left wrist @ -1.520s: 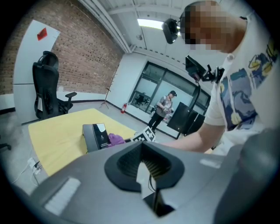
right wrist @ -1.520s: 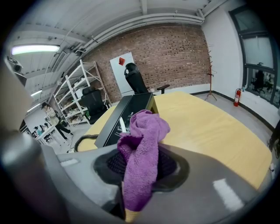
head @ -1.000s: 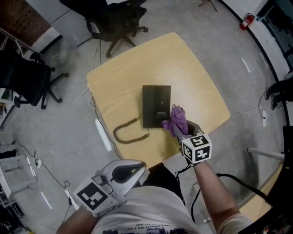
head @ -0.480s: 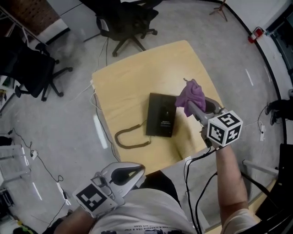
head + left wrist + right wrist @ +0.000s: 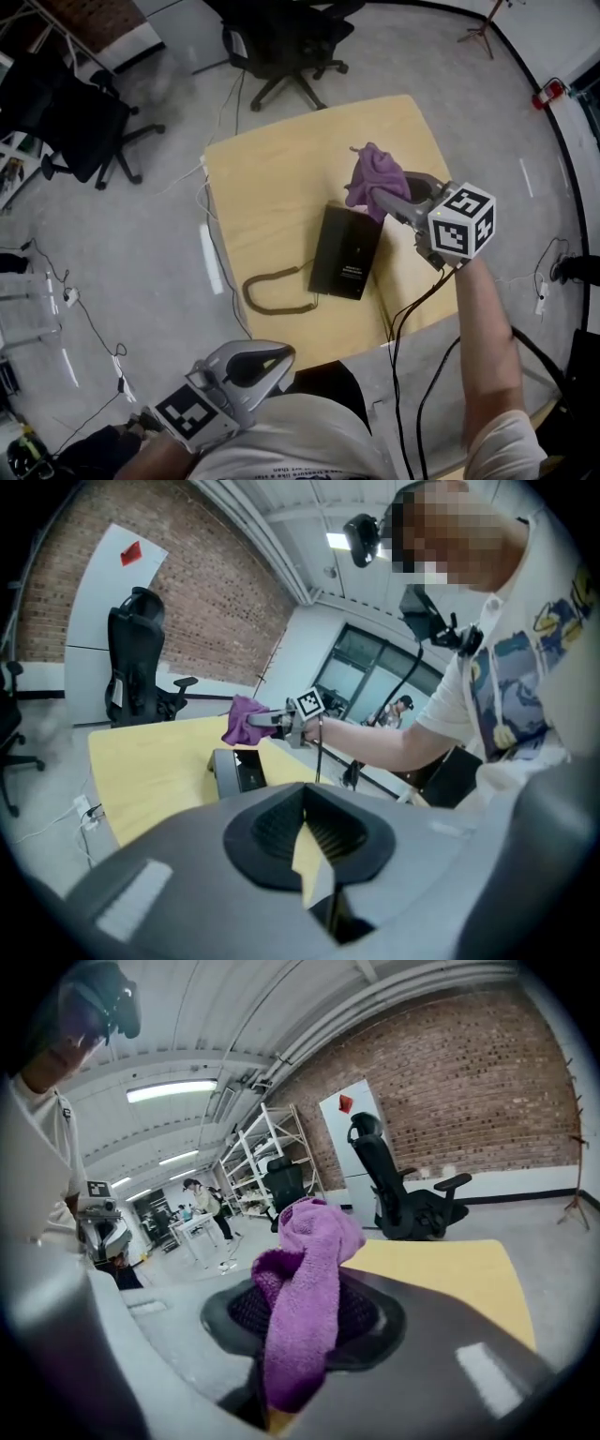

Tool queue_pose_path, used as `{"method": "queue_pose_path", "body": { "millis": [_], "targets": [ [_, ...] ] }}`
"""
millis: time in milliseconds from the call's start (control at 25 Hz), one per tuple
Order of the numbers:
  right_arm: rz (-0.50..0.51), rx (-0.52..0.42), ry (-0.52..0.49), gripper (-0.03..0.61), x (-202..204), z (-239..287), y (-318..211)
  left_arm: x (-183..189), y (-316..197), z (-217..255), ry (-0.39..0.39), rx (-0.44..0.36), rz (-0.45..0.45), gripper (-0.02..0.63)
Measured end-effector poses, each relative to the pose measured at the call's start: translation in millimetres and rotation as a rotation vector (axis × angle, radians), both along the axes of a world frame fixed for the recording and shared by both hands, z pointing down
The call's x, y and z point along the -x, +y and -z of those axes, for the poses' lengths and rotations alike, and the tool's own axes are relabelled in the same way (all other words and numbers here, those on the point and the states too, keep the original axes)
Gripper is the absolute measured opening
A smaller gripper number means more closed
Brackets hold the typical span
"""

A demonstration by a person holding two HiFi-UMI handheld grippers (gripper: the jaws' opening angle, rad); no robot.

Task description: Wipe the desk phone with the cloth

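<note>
Head view: our right gripper (image 5: pixel 384 195) clenches the purple cloth (image 5: pixel 373 173) at the black desk phone's (image 5: pixel 345 255) 1 o'clock corner.
Our left gripper (image 5: pixel 267 361) is closed and empty; the table (image 5: pixel 267 183) lies open toward 11 o'clock.

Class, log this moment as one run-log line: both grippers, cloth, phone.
right gripper: shut on purple cloth, held in air | left gripper: shut, empty | desk phone: flat on table, cloth not touching it

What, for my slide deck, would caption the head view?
Right gripper holds a purple cloth above the desk phone on a wooden table; left gripper rests near the body.
</note>
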State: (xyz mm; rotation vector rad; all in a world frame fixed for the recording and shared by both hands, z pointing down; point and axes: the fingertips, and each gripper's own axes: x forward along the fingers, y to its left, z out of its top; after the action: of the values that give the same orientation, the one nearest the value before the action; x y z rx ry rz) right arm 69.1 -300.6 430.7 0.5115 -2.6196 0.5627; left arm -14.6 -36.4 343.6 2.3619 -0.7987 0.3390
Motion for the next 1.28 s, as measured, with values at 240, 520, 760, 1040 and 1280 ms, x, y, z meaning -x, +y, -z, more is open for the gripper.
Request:
{"method": "queue_pose_path", "body": {
  "millis": [240, 520, 760, 1040, 1280],
  "targets": [
    [0.177, 0.088, 0.006, 0.121, 28, -33, -2, 4, -2, -8, -0.005, 0.027, 0.043, 0.005],
    [0.322, 0.179, 0.067, 0.121, 50, -72, 4, 7, -4, -13, -0.001, 0.058, 0.072, 0.005],
    [0.396, 0.184, 0.114, 0.121, 62, -91, 3, 10, -3, -20, -0.013, 0.076, 0.087, 0.005],
    [0.429, 0.130, 0.220, 0.121, 66, -112, -4, 12, 3, -27, -0.019, 0.093, 0.103, 0.005],
    [0.341, 0.098, 0.212, 0.121, 55, -111, -17, 9, 1, -26, -0.009, 0.089, 0.098, 0.005]
  ]
}}
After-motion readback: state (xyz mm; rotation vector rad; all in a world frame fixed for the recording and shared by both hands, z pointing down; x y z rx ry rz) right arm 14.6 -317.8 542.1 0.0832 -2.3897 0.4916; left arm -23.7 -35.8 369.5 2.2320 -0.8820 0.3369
